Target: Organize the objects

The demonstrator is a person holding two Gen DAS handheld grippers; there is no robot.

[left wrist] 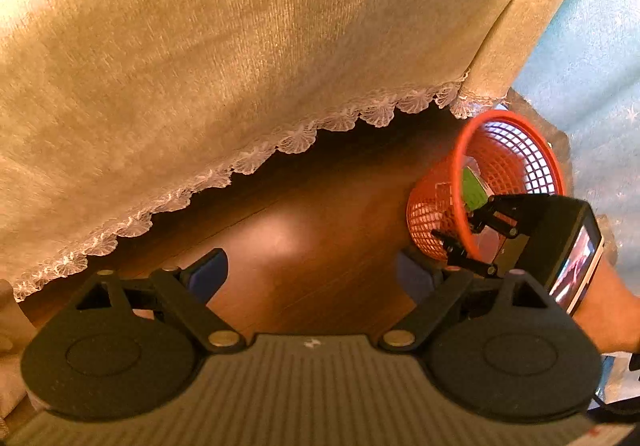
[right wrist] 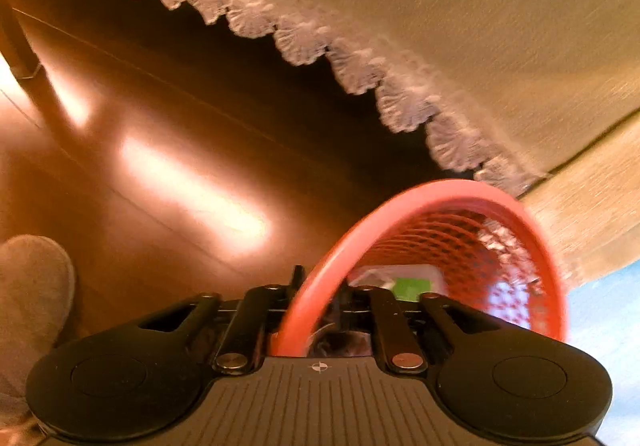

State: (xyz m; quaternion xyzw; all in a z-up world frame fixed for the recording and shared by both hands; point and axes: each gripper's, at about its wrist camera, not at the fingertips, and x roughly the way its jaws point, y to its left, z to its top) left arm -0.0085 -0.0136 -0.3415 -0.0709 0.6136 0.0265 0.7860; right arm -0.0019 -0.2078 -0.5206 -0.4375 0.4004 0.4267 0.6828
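A red mesh basket (left wrist: 508, 165) hangs tilted above the wooden floor, beside the sofa corner. It holds a packet with a green label (left wrist: 474, 189). My right gripper (left wrist: 464, 234) is shut on the basket's rim. In the right wrist view the red rim (right wrist: 360, 238) runs between the closed fingers (right wrist: 320, 294), and the green-labelled packet (right wrist: 412, 288) lies inside the basket. My left gripper (left wrist: 308, 270) is open and empty over the floor, left of the basket.
A beige sofa cover (left wrist: 260, 37) with a white lace hem (left wrist: 248, 157) hangs over the wooden floor (left wrist: 304, 238). A light blue cloth (left wrist: 592, 57) lies at the right. A grey slipper (right wrist: 32, 286) is at the left in the right wrist view.
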